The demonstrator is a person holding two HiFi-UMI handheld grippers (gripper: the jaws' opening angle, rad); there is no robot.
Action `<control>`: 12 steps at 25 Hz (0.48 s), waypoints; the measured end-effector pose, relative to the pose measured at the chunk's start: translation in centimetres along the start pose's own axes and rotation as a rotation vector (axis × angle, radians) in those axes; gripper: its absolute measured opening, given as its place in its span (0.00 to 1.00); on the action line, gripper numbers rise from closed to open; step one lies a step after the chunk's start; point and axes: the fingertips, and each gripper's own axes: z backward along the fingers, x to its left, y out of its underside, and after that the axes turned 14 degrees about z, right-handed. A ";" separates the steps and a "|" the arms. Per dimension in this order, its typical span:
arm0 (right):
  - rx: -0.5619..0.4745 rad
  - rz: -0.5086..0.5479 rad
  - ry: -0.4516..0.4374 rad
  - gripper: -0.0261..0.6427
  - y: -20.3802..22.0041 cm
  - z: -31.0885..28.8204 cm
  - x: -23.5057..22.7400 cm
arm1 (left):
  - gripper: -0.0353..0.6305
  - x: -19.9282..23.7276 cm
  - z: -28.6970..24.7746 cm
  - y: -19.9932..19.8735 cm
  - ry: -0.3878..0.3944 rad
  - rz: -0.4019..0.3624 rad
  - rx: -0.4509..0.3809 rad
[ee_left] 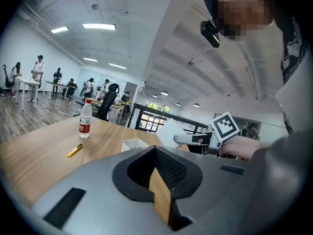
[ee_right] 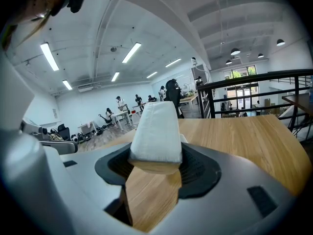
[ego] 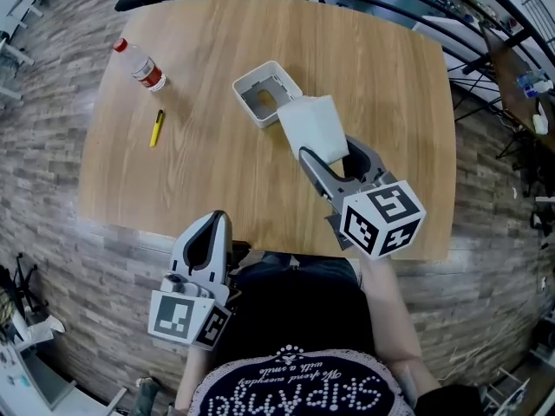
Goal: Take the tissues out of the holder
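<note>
A white tissue pack (ego: 308, 120) hangs above the wooden table (ego: 199, 180), just right of the white square holder (ego: 251, 81). My right gripper (ego: 329, 152) is shut on the pack's near end. In the right gripper view the tissue pack (ee_right: 155, 126) fills the gap between the jaws of the right gripper (ee_right: 155, 155). My left gripper (ego: 217, 217) stays at the table's near edge, shut and empty. From the left gripper view, the left gripper (ee_left: 155, 150) points toward the holder (ee_left: 133, 143), with the tissue pack (ee_left: 167, 131) and right gripper (ee_left: 195, 140) beyond.
A water bottle (ego: 143, 66) lies at the table's far left, and a yellow pen (ego: 156, 128) lies nearer. Both also show in the left gripper view: the bottle (ee_left: 85, 119) and the pen (ee_left: 74, 151). A black railing (ego: 434, 7) runs past the far right corner.
</note>
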 end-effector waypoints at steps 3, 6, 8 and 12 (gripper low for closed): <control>0.001 0.000 -0.003 0.43 0.2 0.7 0.4 | 0.06 -0.2 0.1 0.1 0.001 0.000 -0.002; 0.001 -0.003 -0.016 0.43 0.5 1.1 1.0 | 0.06 -0.4 0.1 0.1 0.001 -0.002 -0.004; 0.003 -0.004 -0.025 0.43 0.7 1.3 1.5 | 0.06 -0.5 0.2 0.1 0.000 -0.002 -0.005; 0.008 0.000 -0.040 0.43 0.9 1.7 2.4 | 0.06 -0.6 0.3 0.0 0.000 -0.003 -0.005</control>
